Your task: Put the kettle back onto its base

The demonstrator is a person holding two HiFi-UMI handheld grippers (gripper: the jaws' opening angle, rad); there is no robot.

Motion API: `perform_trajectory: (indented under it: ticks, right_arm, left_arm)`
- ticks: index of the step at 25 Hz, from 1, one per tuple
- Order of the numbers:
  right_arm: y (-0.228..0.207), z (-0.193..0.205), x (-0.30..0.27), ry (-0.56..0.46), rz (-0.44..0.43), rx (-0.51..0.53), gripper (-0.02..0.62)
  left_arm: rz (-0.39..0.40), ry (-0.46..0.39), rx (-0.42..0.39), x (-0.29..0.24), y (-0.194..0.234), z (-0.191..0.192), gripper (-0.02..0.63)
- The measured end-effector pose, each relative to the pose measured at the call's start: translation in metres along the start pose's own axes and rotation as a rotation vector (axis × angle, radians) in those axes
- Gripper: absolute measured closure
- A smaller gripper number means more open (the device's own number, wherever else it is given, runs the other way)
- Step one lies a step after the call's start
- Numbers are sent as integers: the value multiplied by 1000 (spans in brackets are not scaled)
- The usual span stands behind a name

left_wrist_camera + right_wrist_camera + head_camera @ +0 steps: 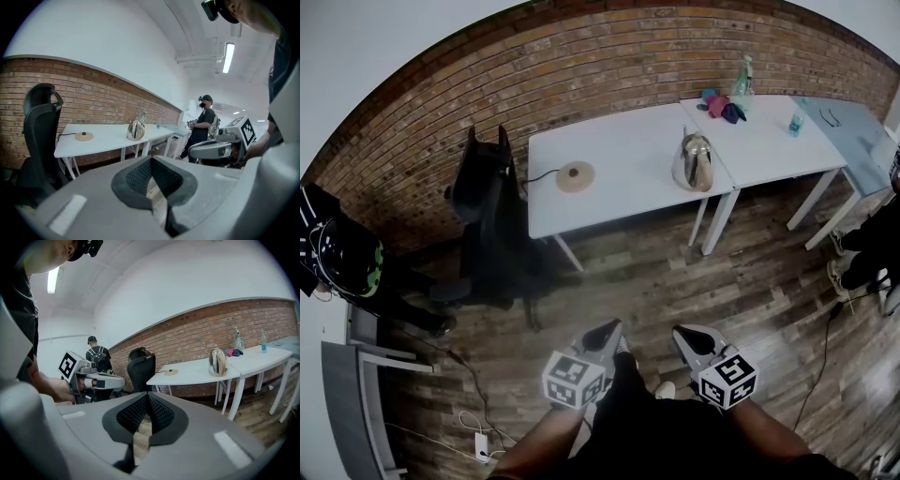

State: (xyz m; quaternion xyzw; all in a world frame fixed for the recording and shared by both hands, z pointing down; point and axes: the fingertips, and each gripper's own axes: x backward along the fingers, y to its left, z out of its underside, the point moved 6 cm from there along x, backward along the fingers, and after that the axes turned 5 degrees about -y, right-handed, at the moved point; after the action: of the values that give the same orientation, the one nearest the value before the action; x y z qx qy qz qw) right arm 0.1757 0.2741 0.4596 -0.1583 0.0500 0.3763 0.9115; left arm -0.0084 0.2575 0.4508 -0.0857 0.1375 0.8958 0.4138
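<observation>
A shiny metal kettle (696, 161) stands near the right end of a white table (619, 202). Its round tan base (576, 176), with a black cord, lies farther left on the same table. Both grippers hang over the wooden floor, well short of the table. My left gripper (605, 335) and right gripper (687, 339) are both shut with nothing in them. The left gripper view shows the kettle (135, 130) and base (84, 136) far ahead beyond the closed jaws. The right gripper view shows the kettle (217, 362) and base (170, 372) at the same distance.
A black office chair (487, 216) stands at the table's left end. A second white table (778, 141) to the right holds bottles (743, 80) and cloths (720, 105). A person (872, 253) stands at the far right. A power strip (481, 445) and cables lie on the floor.
</observation>
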Motion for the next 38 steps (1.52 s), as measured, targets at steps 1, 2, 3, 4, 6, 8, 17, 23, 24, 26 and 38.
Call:
perform_trajectory:
  ticks: [1,2,3,4,6,8,17,23,24,26,38]
  right_arm:
    - [0,-1,-3,2,-3,-1,569]
    - [0,-1,-5,4,-5,-1,569]
    - [0,-2,-8,6,-7,-2,569]
    - [0,-2,-11,10,-9,-3,569]
    - [-1,-2,-17,18,-13,-7,569]
    - [-2,-2,-23,26,-17,-11,569]
    - [-9,1,-49,63,-36,-36,569]
    - [-20,8,-67,96,-30,-75,569]
    - [-22,9,-70,100,-27,-82,569]
    - [-27,10,-77,108,-19,-94,569]
    - [-64,16,-114,143,26,-160,569]
  left_arm:
    - [-3,1,3,0,2,0,606]
    - [-5,2,5,0,5,0,606]
    - [-5,5,8,0,7,0,606]
    - [-6,7,11,-1,9,1,606]
    - [-8,13,16,-1,14,1,606]
    - [-11,15,22,-2,18,1,606]
    - [-31,36,54,-11,42,5,606]
    - [-28,66,87,-25,60,12,606]
    - [-27,71,92,-27,63,13,606]
    - [-26,81,103,-32,69,16,606]
    - [-42,124,150,-60,113,25,606]
